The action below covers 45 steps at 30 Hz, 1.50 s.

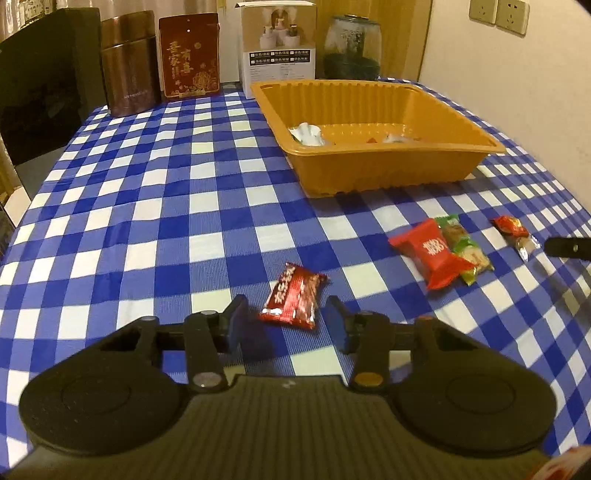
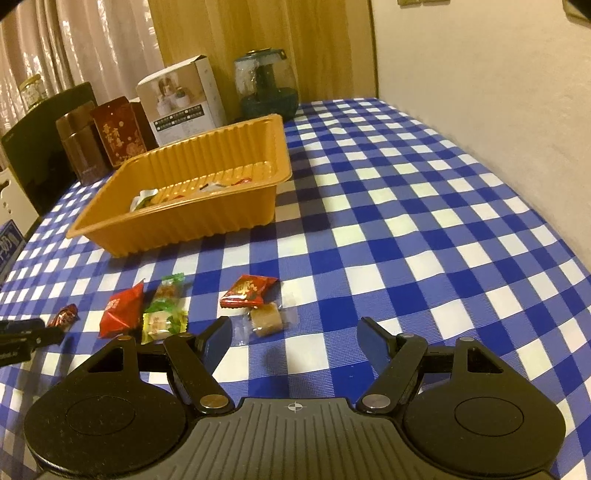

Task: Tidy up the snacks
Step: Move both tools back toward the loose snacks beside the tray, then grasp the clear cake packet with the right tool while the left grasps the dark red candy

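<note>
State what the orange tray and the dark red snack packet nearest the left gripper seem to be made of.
Orange tray: probably thin moulded plastic, glossy, with ribbed walls. Dark red snack packet: likely plastic film or foil, shiny, with crimped ends and glare.

place: home dining room | evidence: checked tablecloth (image 1: 147, 184); curtains (image 2: 92, 44); tea tins (image 1: 127, 62); wall sockets (image 1: 498, 14)

Left wrist view: low over checked tablecloth, facing orange tray (image 1: 369, 162) from near-left. Right wrist view: low, facing tray (image 2: 177, 225) from near-right. Shared: tray, loose snacks before tray.
</note>
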{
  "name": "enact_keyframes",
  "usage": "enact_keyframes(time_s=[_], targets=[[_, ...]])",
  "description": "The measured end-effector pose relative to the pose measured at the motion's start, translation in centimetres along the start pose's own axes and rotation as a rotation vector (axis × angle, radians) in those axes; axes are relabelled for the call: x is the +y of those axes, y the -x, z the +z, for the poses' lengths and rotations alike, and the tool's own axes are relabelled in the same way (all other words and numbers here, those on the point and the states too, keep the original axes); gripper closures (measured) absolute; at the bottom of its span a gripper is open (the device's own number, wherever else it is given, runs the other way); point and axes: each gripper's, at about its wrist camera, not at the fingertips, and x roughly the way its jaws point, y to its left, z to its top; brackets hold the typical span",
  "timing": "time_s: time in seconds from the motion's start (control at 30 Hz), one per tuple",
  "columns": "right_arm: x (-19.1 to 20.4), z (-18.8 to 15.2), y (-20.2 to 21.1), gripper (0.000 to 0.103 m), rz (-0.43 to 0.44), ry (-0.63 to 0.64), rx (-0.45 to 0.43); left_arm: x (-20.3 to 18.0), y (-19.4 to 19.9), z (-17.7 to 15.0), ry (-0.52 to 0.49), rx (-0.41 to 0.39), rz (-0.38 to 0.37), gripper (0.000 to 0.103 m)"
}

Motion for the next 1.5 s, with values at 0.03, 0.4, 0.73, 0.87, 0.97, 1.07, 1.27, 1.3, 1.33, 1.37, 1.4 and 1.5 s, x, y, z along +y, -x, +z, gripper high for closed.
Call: enact_keyframes(time_s=[0.03, 0.4, 0.73, 0.87, 0.97, 1.07, 1.27, 1.3, 1.33, 1.37, 1.4, 1.5], targets=[[0.1, 0.0, -0.1, 0.029, 0.001, 0.002, 0.004, 0.0, -0.2, 0.1, 0.002, 0.001, -0.006, 0.061], [0.3, 0.0, -0.9, 0.029, -0.011, 0.002, 0.015, -1.1, -1.3, 0.8, -0.073, 0.006, 0.002, 0.077], [1.5, -0.1, -2.1, 0.029, -0.002, 0.068, 0.011, -1.4, -0.1, 0.7, -0.017, 0.017, -0.026, 0.079], [2.3, 0.0, -2.9, 0.029, 0.004, 0.119, 0.015, -1.8, 0.6, 1.1, -0.027, -0.005, -0.033, 0.079], [2.6, -0.1, -3.6, 0.029, -0.007, 0.151, 0.026, -2.0, 0.9, 1.3, -0.022, -0.017, -0.046, 0.079], [2.9, -0.5, -3.8, 0.037, -0.026, 0.206, 0.015, -2.3, 0.9, 1.4, -0.022, -0.02, -0.057, 0.079], [3.4, -0.6, -3.7, 0.06, -0.01, 0.22, 0.006, -2.9, 0.9, 1.5, -0.026, -0.021, -0.074, 0.079], [3.5, -0.6, -3.7, 0.062, -0.012, 0.22, 0.007, -3.0, 1.0, 1.5, -0.026, -0.022, -0.076, 0.079], [3.6, -0.6, -3.6, 0.063, -0.014, 0.219, 0.008, -3.0, 1.0, 1.5, -0.027, -0.023, -0.077, 0.079], [3.6, -0.6, -3.6, 0.066, -0.015, 0.216, 0.006, -3.1, 1.1, 1.6, -0.029, -0.024, -0.079, 0.079], [3.6, -0.6, -3.5, 0.066, -0.012, 0.209, 0.01, -3.1, 1.1, 1.6, -0.031, -0.025, -0.08, 0.079], [3.5, -0.6, -2.9, 0.068, 0.002, 0.185, 0.026, -3.5, 1.3, 1.7, -0.037, -0.029, -0.087, 0.079]])
